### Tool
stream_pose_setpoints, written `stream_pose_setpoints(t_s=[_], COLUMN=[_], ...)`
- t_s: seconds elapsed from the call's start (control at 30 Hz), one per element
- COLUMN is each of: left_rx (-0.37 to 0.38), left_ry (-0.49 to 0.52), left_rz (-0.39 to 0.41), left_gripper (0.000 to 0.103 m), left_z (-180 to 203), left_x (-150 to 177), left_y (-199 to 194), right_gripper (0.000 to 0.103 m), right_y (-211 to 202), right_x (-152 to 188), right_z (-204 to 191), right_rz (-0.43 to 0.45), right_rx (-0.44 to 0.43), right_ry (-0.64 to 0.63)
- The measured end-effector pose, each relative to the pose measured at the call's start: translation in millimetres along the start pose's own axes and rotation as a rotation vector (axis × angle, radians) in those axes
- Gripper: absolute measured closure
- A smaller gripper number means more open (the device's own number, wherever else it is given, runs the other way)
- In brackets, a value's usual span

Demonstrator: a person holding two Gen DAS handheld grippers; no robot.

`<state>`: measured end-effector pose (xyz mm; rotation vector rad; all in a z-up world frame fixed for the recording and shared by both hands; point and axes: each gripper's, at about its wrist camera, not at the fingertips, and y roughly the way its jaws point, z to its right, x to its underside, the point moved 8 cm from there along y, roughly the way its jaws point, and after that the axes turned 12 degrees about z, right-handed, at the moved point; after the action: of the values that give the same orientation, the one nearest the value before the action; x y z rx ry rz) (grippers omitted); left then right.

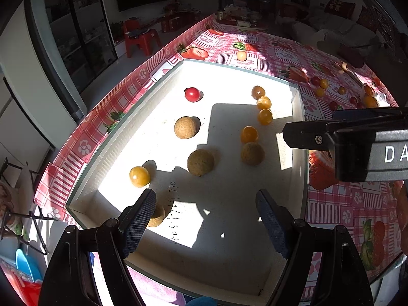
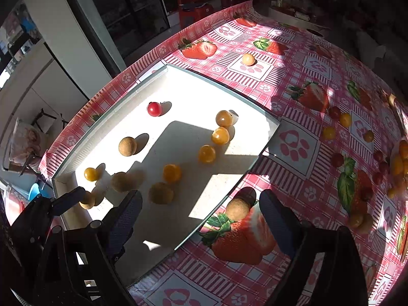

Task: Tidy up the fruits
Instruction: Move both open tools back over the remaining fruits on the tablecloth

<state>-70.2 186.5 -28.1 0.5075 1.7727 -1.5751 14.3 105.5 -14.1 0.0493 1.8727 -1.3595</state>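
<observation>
Right gripper [image 2: 201, 216] is seen released, jaws wide and pitched steeply down, with a tan longan [image 2: 237, 209] lying loose on the tablecloth [image 2: 293, 148] between the fingers, just outside the white tray [image 2: 163, 237]; no pad is pressed on it. The longan is judged light, round, roll-prone and brittle-shelled, so it is best pinched gently across its widest part. Left gripper [image 1: 206, 219] is also held open and empty, angled down over the tray's near end, with more longans and yellow cherry tomatoes [image 1: 249, 134] scattered beyond.
</observation>
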Motion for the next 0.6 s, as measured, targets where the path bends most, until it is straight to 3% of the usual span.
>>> stream_pose_setpoints(t_s=[0.33, 0.6], left_rx=[-0.005, 0.036], left_ry=[-0.008, 0.015], left_rz=[0.010, -0.007], left_gripper=[0.022, 0.022], left_z=[1, 19], left_x=[2, 4], left_y=[-12, -14], right_gripper=[0.008, 0.008], right_y=[-17, -28], right_x=[11, 27], right_z=[11, 29], right_rz=[0.016, 0.011], right_rx=[0.057, 0.046], right_ry=[-0.014, 0.019])
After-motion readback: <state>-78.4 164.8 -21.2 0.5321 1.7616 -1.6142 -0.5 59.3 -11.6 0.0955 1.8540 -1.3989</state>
